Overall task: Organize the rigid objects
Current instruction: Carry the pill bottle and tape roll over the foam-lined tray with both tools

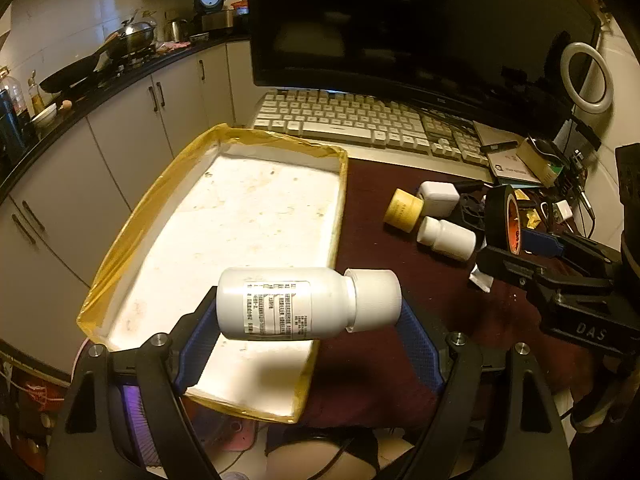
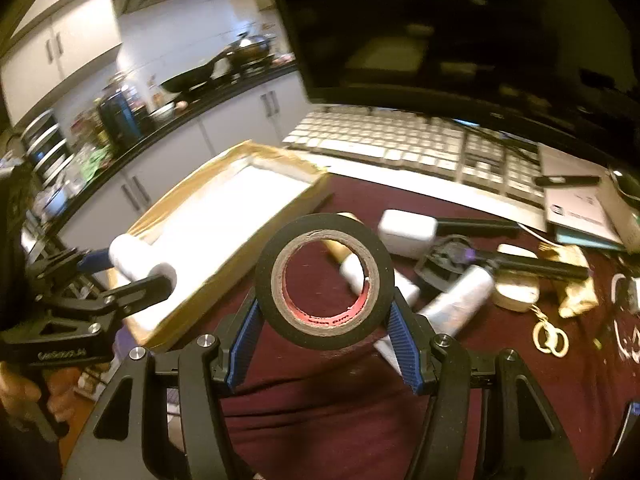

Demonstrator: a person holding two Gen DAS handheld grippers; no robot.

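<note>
My left gripper (image 1: pixel 308 310) is shut on a white labelled bottle (image 1: pixel 280 304), gripped end to end and lying sideways above the near end of a white tray with a yellow taped rim (image 1: pixel 280 138). In the right wrist view that same bottle (image 2: pixel 138 264) hangs over the tray's left edge (image 2: pixel 280 156). My right gripper (image 2: pixel 324 306) is shut on a black tape roll (image 2: pixel 288 240), held upright over the maroon cloth just right of the tray. The left wrist view also shows this tape roll (image 1: pixel 496 216) at the far right.
On the maroon cloth (image 1: pixel 400 272) lie a tan cap (image 1: pixel 404 210), a white cube (image 1: pixel 438 198), a small white bottle (image 1: pixel 446 238), a silvery cylinder (image 2: pixel 460 296) and key rings (image 2: pixel 550 336). Behind stand a keyboard (image 1: pixel 360 120) and a monitor (image 1: pixel 400 20). Kitchen cabinets (image 1: pixel 120 140) are on the left.
</note>
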